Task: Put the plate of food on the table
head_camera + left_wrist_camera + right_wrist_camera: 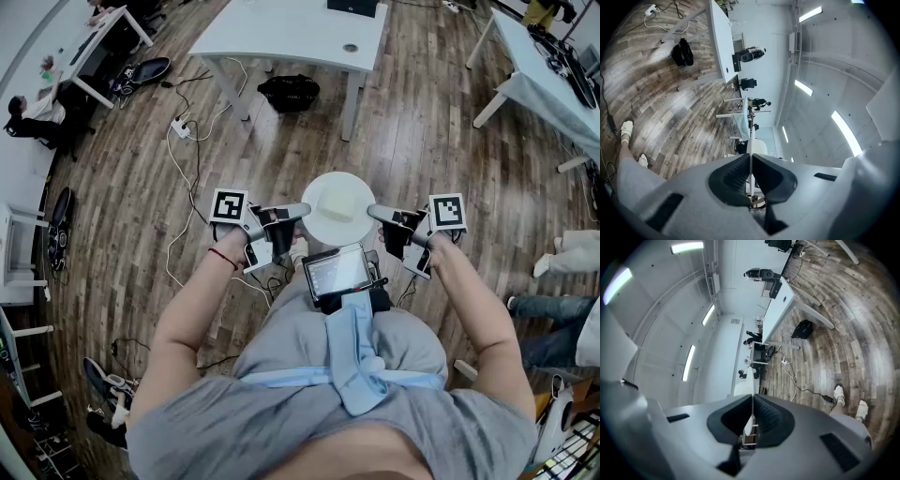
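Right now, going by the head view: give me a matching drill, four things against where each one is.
Things:
1. plate
2. black bag
3. white table
4. lit screen

Places:
A. on the floor by the table legs
B. against the person's front
C. gripped by its rim between the left claw and the right claw
D. standing ahead, beyond the plate

Pairs: 1-C, 2-A, 3-D, 4-B
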The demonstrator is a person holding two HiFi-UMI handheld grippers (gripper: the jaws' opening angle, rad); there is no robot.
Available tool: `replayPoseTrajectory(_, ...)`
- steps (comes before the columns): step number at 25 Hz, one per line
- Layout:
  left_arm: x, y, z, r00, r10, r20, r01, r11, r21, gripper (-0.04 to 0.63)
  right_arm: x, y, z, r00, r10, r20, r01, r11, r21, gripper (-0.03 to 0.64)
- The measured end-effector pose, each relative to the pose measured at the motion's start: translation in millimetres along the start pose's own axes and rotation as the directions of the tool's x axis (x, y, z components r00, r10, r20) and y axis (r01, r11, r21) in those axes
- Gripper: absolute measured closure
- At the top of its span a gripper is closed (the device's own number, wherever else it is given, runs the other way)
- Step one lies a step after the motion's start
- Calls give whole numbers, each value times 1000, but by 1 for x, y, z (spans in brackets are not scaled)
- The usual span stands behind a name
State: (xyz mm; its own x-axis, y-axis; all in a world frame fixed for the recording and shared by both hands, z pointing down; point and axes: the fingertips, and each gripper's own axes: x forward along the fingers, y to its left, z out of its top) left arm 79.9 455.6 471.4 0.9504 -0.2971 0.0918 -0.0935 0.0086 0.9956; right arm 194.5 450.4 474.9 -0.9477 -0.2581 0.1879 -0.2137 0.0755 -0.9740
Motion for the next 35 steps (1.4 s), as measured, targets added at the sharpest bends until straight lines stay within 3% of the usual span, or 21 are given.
replayPoseTrajectory(11, 0, 1, 0, 1000, -18, -2, 18, 1000, 3, 568, 1, 3, 0, 999, 43, 21, -44, 998, 45, 580)
replayPoseTrajectory(35, -2, -5, 0, 999, -41, 18, 41, 999, 17, 566, 2, 2, 3, 1000, 30, 11, -30, 999, 33, 580)
